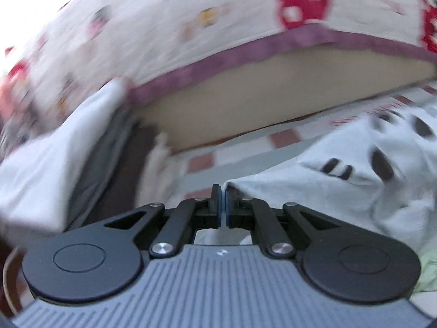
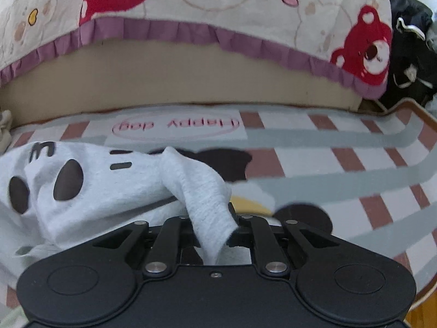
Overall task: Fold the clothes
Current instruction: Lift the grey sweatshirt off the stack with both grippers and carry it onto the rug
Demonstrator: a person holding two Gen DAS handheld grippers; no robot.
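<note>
A white garment (image 2: 109,188) with black oval and letter prints lies bunched on the checked rug (image 2: 314,164). My right gripper (image 2: 218,227) is shut on a fold of it; the cloth drapes over the jaws and hides the fingertips. In the left wrist view the same white garment (image 1: 341,186) spreads to the right. My left gripper (image 1: 221,205) is shut, and the garment's edge meets its tips; the pinch looks thin and the view is blurred.
A sofa (image 2: 177,82) with a bear-print cover and purple frill (image 2: 245,41) stands just behind the rug. A black garment (image 2: 409,49) lies at the far right. White and dark cloth (image 1: 82,150) hangs at the left beside the sofa.
</note>
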